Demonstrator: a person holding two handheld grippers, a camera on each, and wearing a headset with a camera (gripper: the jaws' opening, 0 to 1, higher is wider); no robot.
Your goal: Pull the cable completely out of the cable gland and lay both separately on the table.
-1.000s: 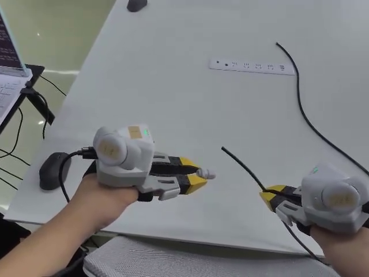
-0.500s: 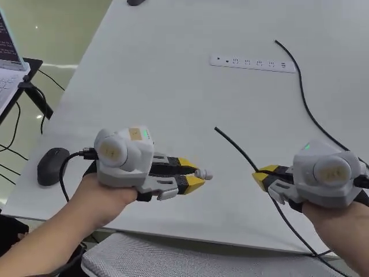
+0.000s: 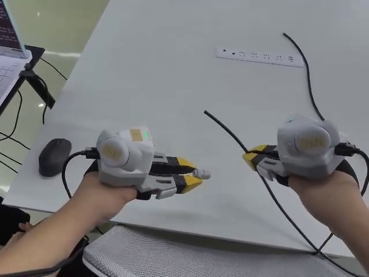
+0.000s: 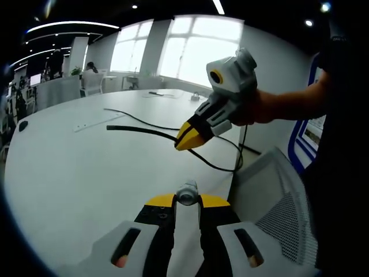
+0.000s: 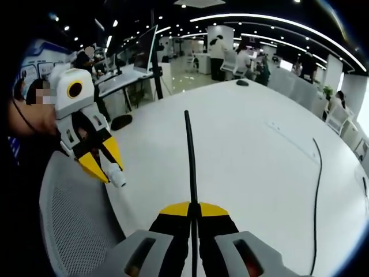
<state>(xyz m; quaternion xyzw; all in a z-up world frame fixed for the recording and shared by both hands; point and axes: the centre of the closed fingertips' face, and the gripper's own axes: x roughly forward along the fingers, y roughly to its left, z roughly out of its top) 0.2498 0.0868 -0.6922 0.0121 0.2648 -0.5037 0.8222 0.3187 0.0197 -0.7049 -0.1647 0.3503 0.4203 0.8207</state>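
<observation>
Counted from the near edge: one mesh chair back (image 3: 161, 257), two grippers, one cable gland (image 3: 203, 173), one mouse (image 3: 53, 157) at the table's left corner, two black cables and, farthest off, one white power strip (image 3: 259, 56). All lie on or over the white table (image 3: 173, 86).

The gland is a small pale grey piece with a round end. It sticks out past the yellow tips of the left gripper (image 3: 193, 175), above the table's near edge. In the left gripper view it sits dead centre between the tips (image 4: 187, 192).

The cable (image 3: 222, 128) is thin, black and fairly stiff. It runs from under the right hand through the right gripper (image 3: 249, 157), and its free end reaches up and left over the tabletop. That bare end is well apart from the gland, so the two are separated. I cannot tell whether it touches the surface.

The left gripper's jaws are closed narrow on the gland. The right gripper's jaws are pinched tight on the cable, which in the right gripper view runs straight out from between them (image 5: 189, 150).

The second cable (image 3: 305, 63) curves across the far right of the table, past the strip's end
</observation>
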